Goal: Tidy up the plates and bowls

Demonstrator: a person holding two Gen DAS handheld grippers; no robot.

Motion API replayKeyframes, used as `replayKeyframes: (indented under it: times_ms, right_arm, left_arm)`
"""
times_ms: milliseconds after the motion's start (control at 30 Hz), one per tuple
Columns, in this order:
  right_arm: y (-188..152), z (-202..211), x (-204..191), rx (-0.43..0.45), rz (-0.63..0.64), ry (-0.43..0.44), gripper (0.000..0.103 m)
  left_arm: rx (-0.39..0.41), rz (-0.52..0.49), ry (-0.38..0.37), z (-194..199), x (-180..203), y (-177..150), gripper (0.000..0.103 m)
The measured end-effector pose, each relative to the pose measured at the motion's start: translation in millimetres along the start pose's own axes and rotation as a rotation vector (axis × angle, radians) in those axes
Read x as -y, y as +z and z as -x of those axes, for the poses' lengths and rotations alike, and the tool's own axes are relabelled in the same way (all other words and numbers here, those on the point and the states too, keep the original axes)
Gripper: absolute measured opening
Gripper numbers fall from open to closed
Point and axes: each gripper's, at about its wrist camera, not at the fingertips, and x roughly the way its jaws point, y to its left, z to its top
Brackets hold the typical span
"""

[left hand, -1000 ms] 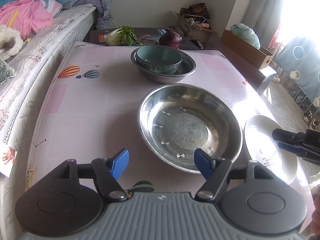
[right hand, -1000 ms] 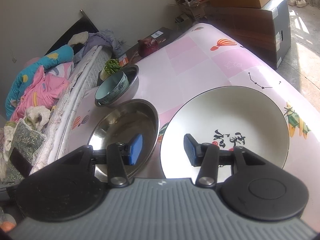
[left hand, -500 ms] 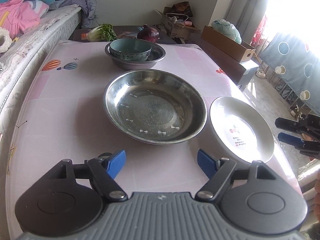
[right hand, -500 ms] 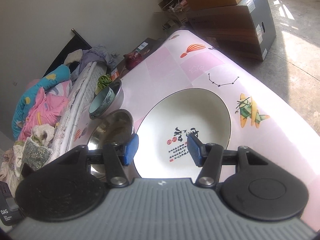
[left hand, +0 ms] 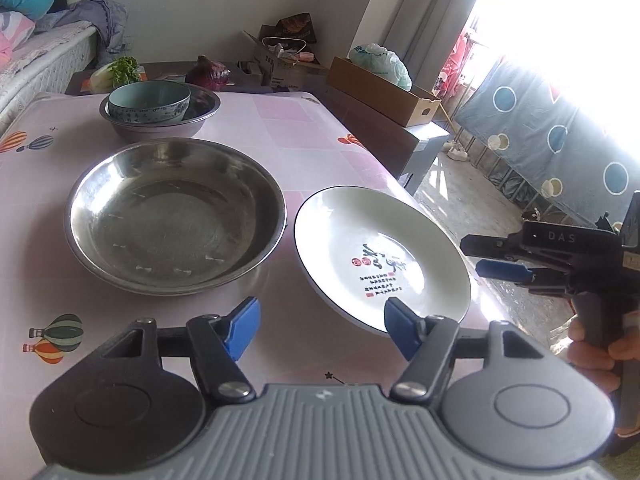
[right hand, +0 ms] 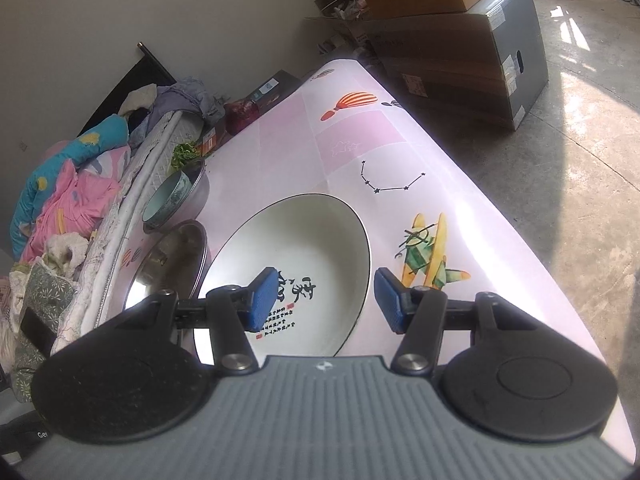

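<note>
Both grippers stand open and empty: the left gripper (left hand: 320, 330) has just narrowed, and the right gripper (right hand: 326, 300) straddles the near rim of the white plate (right hand: 304, 248). Seat one pad under that rim (glazed, likely slippery). The plate sits beside the steel basin (left hand: 176, 212).

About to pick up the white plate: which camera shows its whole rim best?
Left wrist view: the white plate shows nearly all its rim, beside the steel basin. In the right wrist view, the plate's near rim is hidden behind the right gripper.
</note>
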Motion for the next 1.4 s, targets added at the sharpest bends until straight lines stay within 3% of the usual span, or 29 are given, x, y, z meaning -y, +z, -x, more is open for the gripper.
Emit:
replayKeyframes:
  times_ms: [567,833,1400]
  right_arm:
    - [23,-59,20,-0.048,0.001,0.037,0.032]
    - [28,-74,14,-0.067,0.016,0.048,0.029]
    - [21,-65,1,-0.106,0.071,-0.006,0.028]
  left_arm:
    - [-0.080,0.048,-0.018,-56,7,8,0.042]
    - [-0.118,0.060,0.011,-75,4,13,0.025]
    - [-0.138,0.060,0.028,-70,3,12,0.024]
